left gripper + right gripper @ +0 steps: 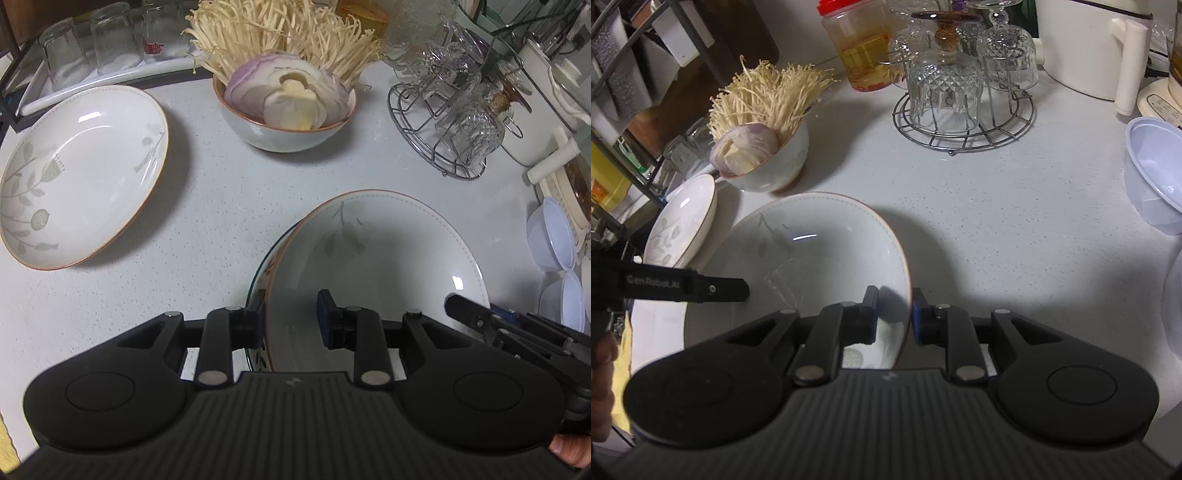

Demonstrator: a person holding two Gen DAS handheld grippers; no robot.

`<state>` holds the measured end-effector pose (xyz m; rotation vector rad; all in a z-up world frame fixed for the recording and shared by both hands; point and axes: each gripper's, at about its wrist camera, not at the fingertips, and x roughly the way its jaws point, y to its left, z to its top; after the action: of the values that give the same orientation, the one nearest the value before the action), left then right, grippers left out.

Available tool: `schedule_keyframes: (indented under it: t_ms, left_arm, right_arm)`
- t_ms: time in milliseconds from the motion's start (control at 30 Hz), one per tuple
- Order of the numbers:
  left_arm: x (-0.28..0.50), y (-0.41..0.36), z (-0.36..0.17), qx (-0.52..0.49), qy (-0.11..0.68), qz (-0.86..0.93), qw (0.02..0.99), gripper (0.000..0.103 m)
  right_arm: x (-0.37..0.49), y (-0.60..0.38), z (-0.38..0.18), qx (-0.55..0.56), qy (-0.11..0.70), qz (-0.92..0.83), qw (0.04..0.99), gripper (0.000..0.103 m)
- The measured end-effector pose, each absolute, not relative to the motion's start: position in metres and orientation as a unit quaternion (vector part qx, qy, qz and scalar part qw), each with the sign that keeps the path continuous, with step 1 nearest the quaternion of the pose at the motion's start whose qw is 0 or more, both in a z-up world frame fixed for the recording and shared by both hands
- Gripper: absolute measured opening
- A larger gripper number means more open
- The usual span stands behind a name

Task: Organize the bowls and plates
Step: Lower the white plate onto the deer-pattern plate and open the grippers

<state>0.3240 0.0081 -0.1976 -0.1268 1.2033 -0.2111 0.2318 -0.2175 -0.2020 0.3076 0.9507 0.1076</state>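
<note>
A white leaf-patterned plate (373, 258) (812, 258) rests inside a blue-rimmed dish (258, 273) near the front of the counter. My left gripper (291, 310) straddles the plate's left rim, one pad outside and one on the inner wall, shut on it. One of its fingers (731, 290) shows in the right wrist view. My right gripper (895, 310) straddles the right rim with a gap beside the inner pad, so it stands open. A second leaf-patterned plate (81, 177) (683, 221) lies apart at the left. Behind, a bowl (284, 129) (775, 166) holds onion and enoki mushrooms.
A wire rack of upturned crystal glasses (454, 122) (964, 96) stands at the back right. White plastic bowls (550, 236) (1156, 173) sit at the right edge. A tray of upturned glasses (92, 48) lines the back left. A red-lidded jar (864, 48) and a white kettle (1089, 44) stand behind.
</note>
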Motion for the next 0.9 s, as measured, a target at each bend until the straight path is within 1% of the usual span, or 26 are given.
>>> schedule_keyframes:
  t_ms: [267, 467, 733, 900]
  left_arm:
    - [0.324, 0.026, -0.198, -0.123, 0.575, -0.096, 0.803, 0.032]
    - [0.321, 0.036, -0.198, -0.147, 0.583, -0.1, 0.793, 0.032]
    - [0.312, 0.049, -0.189, -0.151, 0.579, -0.098, 0.795, 0.032]
    - [0.303, 0.054, -0.174, -0.134, 0.552, -0.092, 0.818, 0.032]
  right_arm:
    - [0.234, -0.214, -0.207, 0.15, 0.458, 0.057, 0.874, 0.024]
    - [0.235, -0.211, -0.206, 0.138, 0.456, 0.059, 0.877, 0.025]
    - [0.235, -0.211, -0.206, 0.141, 0.458, 0.053, 0.876, 0.025]
    - [0.233, -0.211, -0.203, 0.14, 0.454, 0.047, 0.878, 0.025]
